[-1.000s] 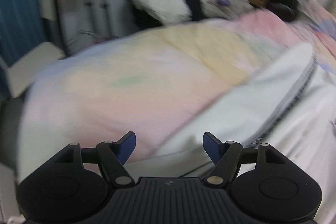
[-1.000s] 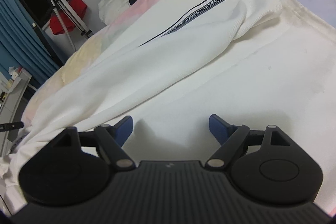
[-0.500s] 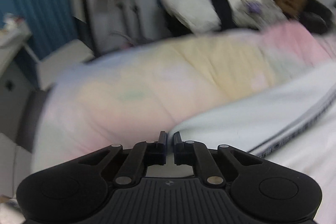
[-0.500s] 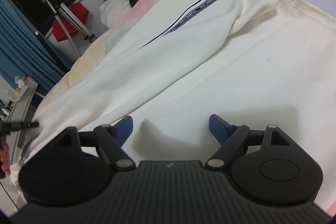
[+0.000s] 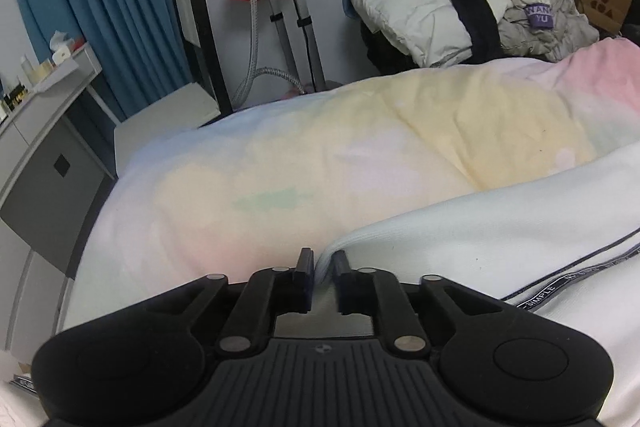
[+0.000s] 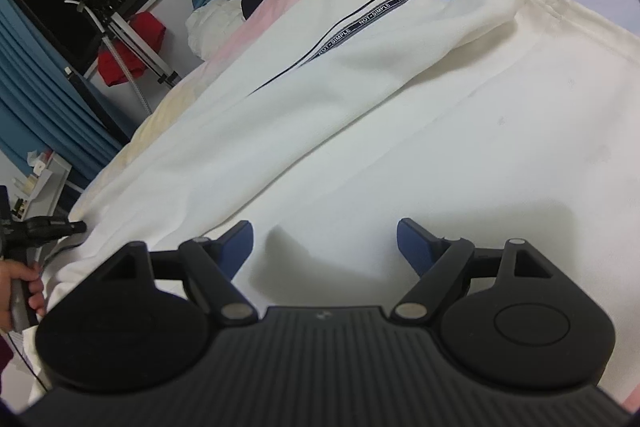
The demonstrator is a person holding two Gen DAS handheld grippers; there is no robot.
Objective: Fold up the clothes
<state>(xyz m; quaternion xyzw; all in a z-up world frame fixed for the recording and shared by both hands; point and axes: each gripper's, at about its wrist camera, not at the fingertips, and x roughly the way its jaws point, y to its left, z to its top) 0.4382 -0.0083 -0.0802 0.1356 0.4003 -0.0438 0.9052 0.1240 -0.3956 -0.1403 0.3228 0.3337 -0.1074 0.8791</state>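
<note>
The left tongs (image 5: 323, 269), wide apart a second ago, now pinch a hem corner of the white zip jacket (image 6: 304, 99) spread on the bed's pastel duvet (image 5: 360, 155); the right tongs (image 6: 325, 241) hover wide above its middle, fold likely imminent.

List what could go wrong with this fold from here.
1. The left gripper pinches only a thin edge of the white garment, so the fabric may slip out when pulled.
2. The right gripper is open above the cloth, holding nothing; a one-sided pull could skew the fold.
3. The pastel duvet underneath looks soft and could bunch.
</note>
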